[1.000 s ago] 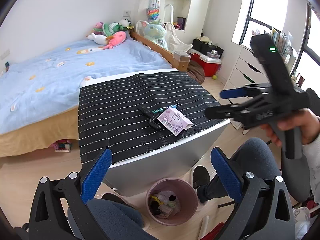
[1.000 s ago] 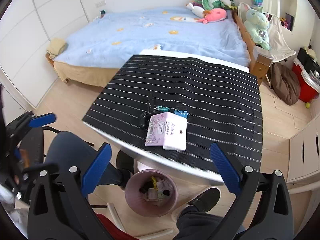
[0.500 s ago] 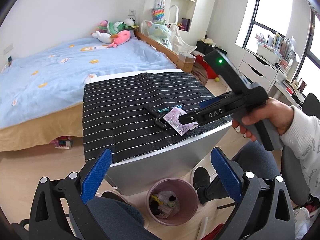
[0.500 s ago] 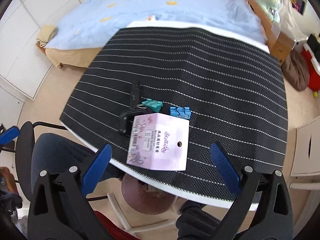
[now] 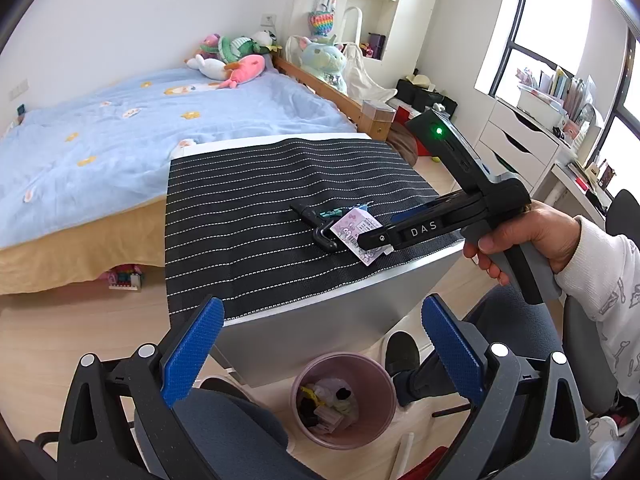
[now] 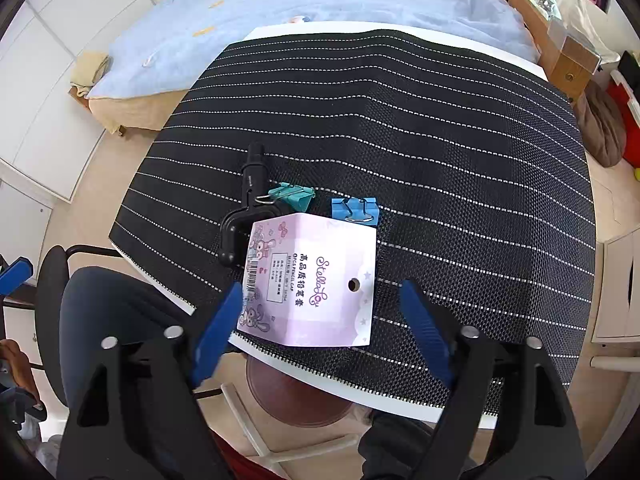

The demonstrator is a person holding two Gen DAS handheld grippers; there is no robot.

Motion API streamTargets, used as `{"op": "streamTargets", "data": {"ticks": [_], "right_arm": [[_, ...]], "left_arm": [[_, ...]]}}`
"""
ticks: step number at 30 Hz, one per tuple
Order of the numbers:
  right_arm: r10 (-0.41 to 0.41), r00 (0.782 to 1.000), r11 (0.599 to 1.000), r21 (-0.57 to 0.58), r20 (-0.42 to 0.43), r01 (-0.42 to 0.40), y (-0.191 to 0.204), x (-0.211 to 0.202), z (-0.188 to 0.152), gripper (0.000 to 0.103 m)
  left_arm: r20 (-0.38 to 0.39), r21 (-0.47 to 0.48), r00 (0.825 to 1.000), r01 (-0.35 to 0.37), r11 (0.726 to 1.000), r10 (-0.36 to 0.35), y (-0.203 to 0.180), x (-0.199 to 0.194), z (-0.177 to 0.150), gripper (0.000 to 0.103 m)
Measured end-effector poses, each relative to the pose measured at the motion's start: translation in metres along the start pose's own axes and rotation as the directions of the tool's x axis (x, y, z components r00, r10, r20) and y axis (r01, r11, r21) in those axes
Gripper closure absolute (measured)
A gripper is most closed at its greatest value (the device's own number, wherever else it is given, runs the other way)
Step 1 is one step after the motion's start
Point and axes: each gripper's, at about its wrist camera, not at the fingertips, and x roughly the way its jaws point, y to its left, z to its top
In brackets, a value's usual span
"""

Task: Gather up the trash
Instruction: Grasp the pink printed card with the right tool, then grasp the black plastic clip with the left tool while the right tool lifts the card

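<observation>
Closing: right gripper point(image 6: 320, 316) jaws narrowing astride pink card point(image 6: 310, 282), pads not touching it yet. Card flat at near edge of striped mat point(image 6: 440, 128), w/ black tool point(image 6: 244, 216) & two binder clips point(image 6: 354, 210) just beyond. Left gripper point(image 5: 320, 356) wide, empty, above pink bin point(image 5: 344, 396).

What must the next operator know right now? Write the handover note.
Right tool: jaws closing around the pink card, pads not yet pressing on it.
Left tool: open, empty, above the bin.
Card lies at the table's near edge, beside a black clip and two binder clips.
Done: bin already holds trash.
Left: grip card, drop it in the bin.
</observation>
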Motion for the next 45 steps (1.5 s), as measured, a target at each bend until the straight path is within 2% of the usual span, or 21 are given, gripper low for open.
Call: {"op": "streamTargets", "data": {"ticks": [4,6,20,31,45], "right_arm": [[0.003,1.0,1.0,-0.001,0.003,-0.003,-0.001,0.0,-0.002,0.037],[0.008,1.0,1.0,-0.001,0.004,-0.008,0.0,0.0,-0.002,0.045],[0.05,0.998,0.999,-0.006,0.041,-0.05,0.004,-0.011,-0.006,0.062],[0.069,0.991,0.997,0.013,0.115,-0.071,0.003,-0.039,-0.014,0.062],[0.032,0.979,0.998,0.05,0.202,-0.043,-0.009,-0.074,-0.028,0.062]], "left_arm": [[-0.006,-0.005,1.0,0.001,1.0,-0.001,0.0,0.002,-0.002,0.008],[-0.009,-0.006,1.0,0.004,1.0,-0.004,0.0,0.003,-0.002,0.008],[-0.022,0.0,1.0,0.015,1.0,-0.015,0.0,0.007,-0.001,0.008],[-0.027,0.004,0.999,0.021,1.0,-0.021,-0.002,0.009,0.002,0.008],[-0.024,0.05,1.0,0.006,0.999,-0.005,-0.009,0.015,0.022,0.008]]}}
